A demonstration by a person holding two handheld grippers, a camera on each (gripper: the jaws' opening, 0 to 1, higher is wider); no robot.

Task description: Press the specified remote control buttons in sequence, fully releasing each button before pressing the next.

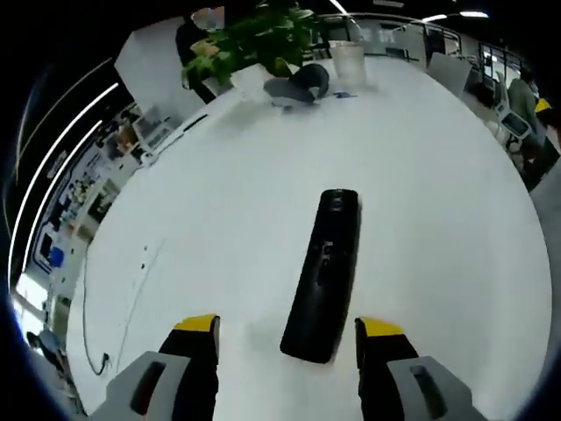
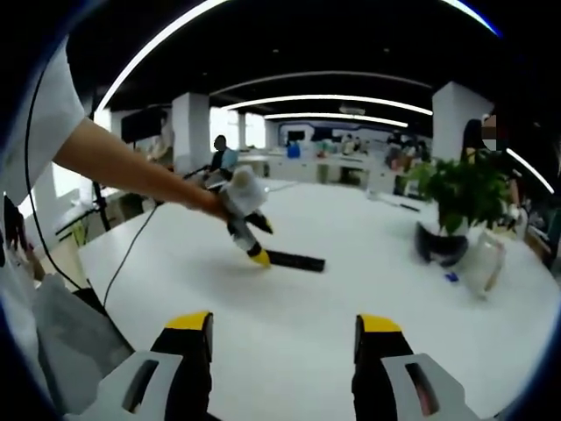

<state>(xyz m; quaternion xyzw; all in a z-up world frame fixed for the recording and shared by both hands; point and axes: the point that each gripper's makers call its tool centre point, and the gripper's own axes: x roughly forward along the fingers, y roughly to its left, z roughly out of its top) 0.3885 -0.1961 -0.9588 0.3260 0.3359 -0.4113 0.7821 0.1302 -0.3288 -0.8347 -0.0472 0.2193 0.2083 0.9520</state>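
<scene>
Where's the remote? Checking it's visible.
In the left gripper view, the remote lies on the white table, between the left claw's open jaws.

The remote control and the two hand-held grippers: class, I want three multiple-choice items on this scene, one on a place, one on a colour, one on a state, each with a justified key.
1. In the left gripper view, where does the remote control lie?
A. On the white table, its near end between the left hand-held gripper's jaws
B. Under the potted plant
C. Held above the table

2. What colour are the tips of the right hand-held gripper?
A. Red
B. Yellow
C. Blue

3. How do the left hand-held gripper's jaws stand?
A. Shut on the remote control
B. Shut on nothing
C. Open, one on each side of the remote control

Answers: 1 A, it lies flat on the table between the jaws. 2 B, both tips are yellow. 3 C, white table shows between each jaw and the remote control.
</scene>
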